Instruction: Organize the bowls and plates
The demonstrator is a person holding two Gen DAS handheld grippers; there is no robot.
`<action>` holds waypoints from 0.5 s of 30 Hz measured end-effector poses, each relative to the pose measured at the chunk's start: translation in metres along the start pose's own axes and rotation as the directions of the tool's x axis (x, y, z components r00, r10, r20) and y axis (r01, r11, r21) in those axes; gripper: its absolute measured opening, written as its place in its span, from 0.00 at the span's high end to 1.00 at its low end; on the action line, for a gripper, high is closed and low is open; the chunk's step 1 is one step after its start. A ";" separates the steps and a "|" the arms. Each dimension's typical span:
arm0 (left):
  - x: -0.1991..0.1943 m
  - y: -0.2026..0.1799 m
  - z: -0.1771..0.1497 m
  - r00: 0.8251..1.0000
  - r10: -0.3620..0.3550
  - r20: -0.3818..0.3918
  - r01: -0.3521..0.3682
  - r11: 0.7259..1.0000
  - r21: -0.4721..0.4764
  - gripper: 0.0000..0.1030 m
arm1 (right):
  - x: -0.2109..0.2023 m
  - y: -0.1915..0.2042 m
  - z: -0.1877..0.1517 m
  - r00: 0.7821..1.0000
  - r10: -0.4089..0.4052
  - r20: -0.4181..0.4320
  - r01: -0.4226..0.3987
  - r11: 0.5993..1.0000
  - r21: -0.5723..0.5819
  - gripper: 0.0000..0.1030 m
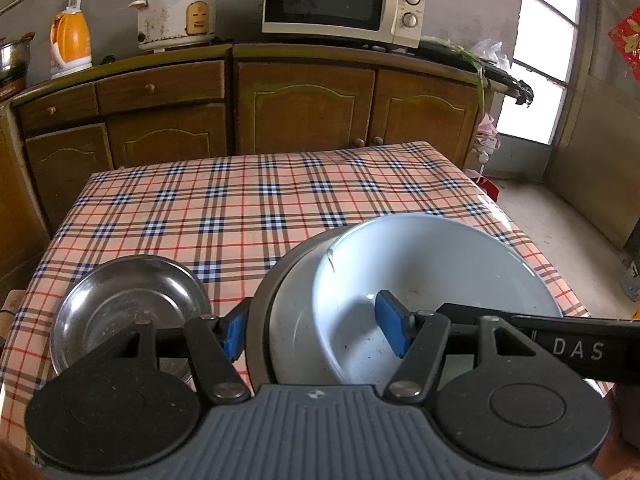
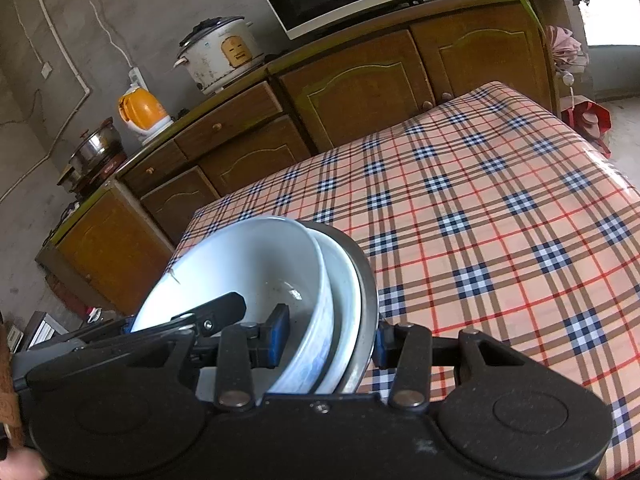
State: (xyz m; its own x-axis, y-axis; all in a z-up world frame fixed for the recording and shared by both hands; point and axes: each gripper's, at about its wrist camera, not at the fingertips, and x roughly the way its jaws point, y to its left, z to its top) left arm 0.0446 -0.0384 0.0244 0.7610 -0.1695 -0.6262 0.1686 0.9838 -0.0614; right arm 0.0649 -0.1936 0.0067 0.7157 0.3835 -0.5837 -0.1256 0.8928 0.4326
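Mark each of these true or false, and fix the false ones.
1. Both grippers grip the same bowl stack. True.
2. The top bowl is steel. False: it is white; the outermost one is metal.
3. A steel dish sits left of the stack. True.
4. The left gripper has both fingers inside the bowl. False: one finger is inside, one outside.
5. The microwave stands on the table. False: it is on the cabinet.

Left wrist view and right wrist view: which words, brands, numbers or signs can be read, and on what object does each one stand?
"DAS": white letters on the black right gripper, cut off at the picture edge.
Microwave: brand mark above the dials, too small to read.
Rice cooker: orange label, blurred.
Red hanging by the window: gold pattern, not readable.
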 end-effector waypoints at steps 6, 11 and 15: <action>-0.004 0.009 -0.002 1.000 0.016 -0.002 -0.016 1.000 -0.015 0.37 | 0.006 0.008 -0.002 1.000 0.013 -0.013 -0.014 1.000 -0.014 0.50; -0.007 0.016 -0.005 1.000 0.029 -0.005 -0.030 0.999 -0.030 0.37 | 0.010 0.015 -0.005 0.999 0.024 -0.025 -0.025 0.999 -0.029 0.50; -0.009 0.019 -0.006 0.999 0.040 -0.006 -0.040 0.999 -0.036 0.37 | 0.013 0.020 -0.008 0.999 0.033 -0.032 -0.034 0.999 -0.035 0.50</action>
State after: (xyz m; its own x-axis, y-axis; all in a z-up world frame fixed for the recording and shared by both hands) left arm 0.0367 -0.0175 0.0241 0.7631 -0.1294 -0.6332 0.1150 0.9913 -0.0639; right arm 0.0664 -0.1688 0.0022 0.6887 0.4201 -0.5909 -0.1738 0.8869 0.4281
